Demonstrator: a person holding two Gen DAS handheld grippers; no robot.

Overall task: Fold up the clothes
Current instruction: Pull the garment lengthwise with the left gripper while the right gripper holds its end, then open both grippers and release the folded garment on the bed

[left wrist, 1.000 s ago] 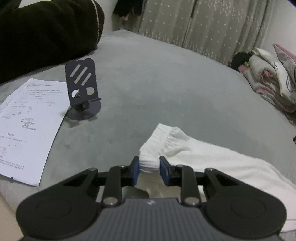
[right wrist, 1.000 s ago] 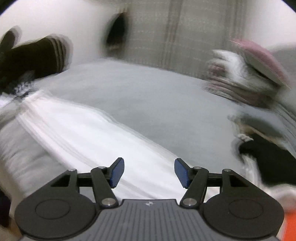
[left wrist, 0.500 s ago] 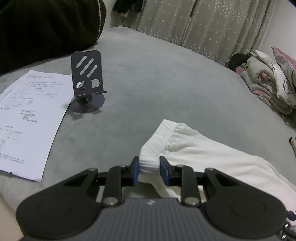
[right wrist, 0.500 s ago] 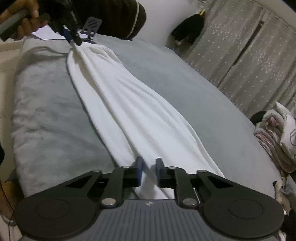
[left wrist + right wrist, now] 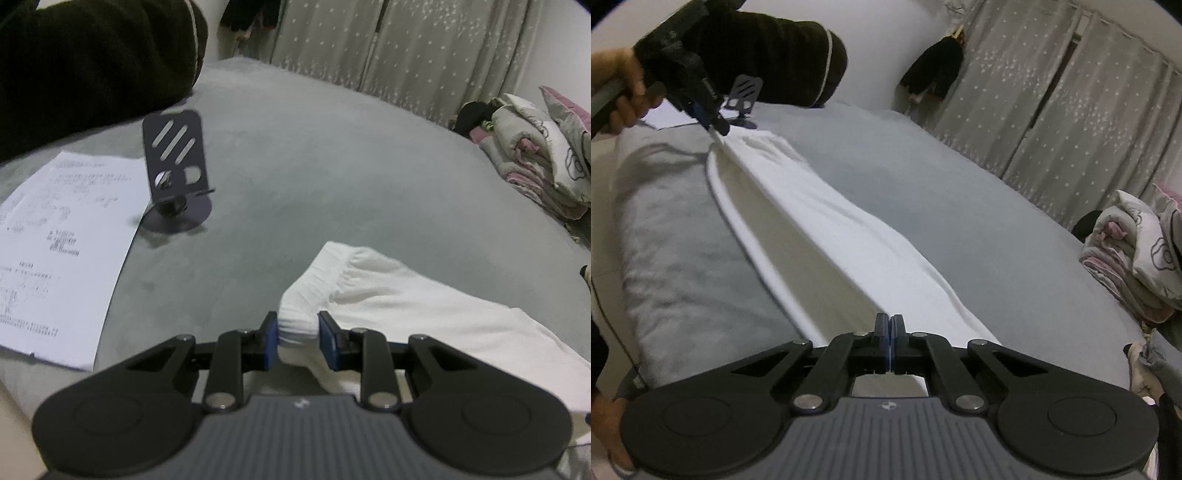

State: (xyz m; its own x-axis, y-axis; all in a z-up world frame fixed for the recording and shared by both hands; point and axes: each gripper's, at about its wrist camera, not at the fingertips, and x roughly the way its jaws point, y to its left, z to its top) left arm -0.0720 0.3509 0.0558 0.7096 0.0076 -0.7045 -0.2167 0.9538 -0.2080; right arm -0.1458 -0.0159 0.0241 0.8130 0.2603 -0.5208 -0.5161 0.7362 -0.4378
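Right wrist view: long white cotton garment with ribbed elastic waistband [image 5: 827, 236], stretched lengthwise on the grey plush bed cover [image 5: 960, 206], near the cover's front edge.

- Right gripper [image 5: 888, 345]: blue-padded fingers pressed fully together on the garment's near end; the cloth runs straight away from them.
- Left gripper [image 5: 714, 123]: held in a person's hand [image 5: 626, 96] at the far end, clamped on the waistband corner.
- Long axis: from one gripper to the other, parallel to the bed's front edge. Each gripper holds one end, so neither is nearer the whole. The cloth between them looks lifted into a ridge rather than lying flat.
- Open room: broad bare grey cover on the far side of the garment, towards the star-patterned curtains [image 5: 1052, 96]. Front side: only a narrow strip of cover before it drops away.

Left wrist view:
- Left gripper [image 5: 297, 338]: fingers closed on the bunched ribbed waistband [image 5: 314, 295].
- Nearby items: dark metal phone stand [image 5: 175, 177] and printed white paper sheet [image 5: 62, 251], well apart to the left; rumpled floral bedding [image 5: 535, 158] far right.

Judgement: any end-to-end fold would travel along this axis; a sideways lay has room only towards the curtains.
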